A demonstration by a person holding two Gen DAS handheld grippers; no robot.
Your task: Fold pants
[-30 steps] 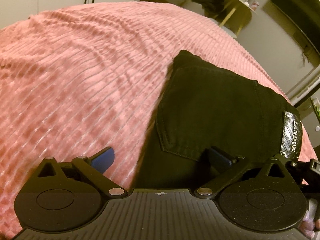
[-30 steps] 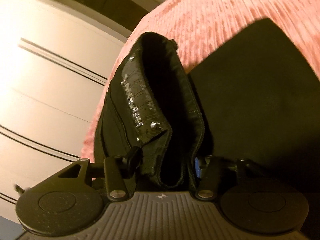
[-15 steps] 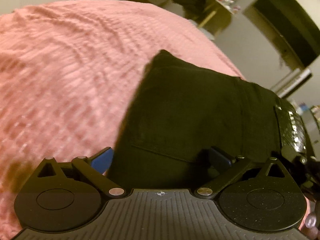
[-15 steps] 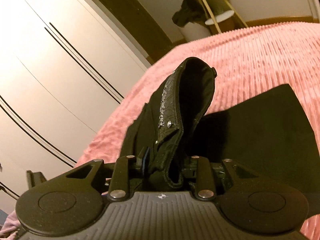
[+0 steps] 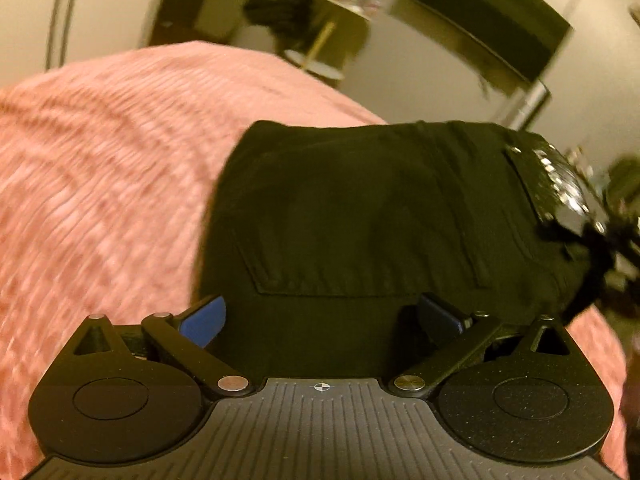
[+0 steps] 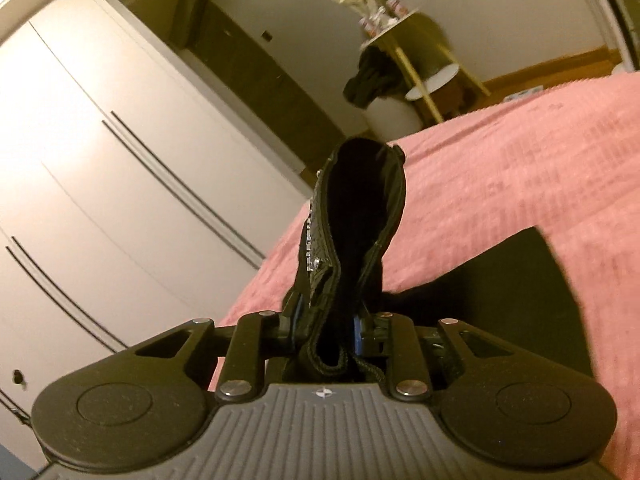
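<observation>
Black pants (image 5: pixel 360 208) with a back pocket and a shiny waistband patch (image 5: pixel 560 184) are lifted off the pink ribbed bedspread (image 5: pixel 100 184). My left gripper (image 5: pixel 320 316) has its blue-padded jaws wide apart, with the pants fabric between them. My right gripper (image 6: pixel 326 328) is shut on the pants' waistband (image 6: pixel 352 216), which stands up in a loop before it. The lower part of the pants (image 6: pixel 512 296) lies flat on the bedspread (image 6: pixel 520 168) to the right.
White wardrobe doors (image 6: pixel 100 184) stand at the left of the bed. A small side table (image 6: pixel 408 40) with dark clothing (image 6: pixel 372 76) draped on it stands past the bed's far edge. The bed's edge runs close to my right gripper.
Both grippers have risen and tilted up, lifting the waistband end of the pants off the bedspread. More of the room beyond the bed shows now. The right gripper's jaws have closed tighter.
</observation>
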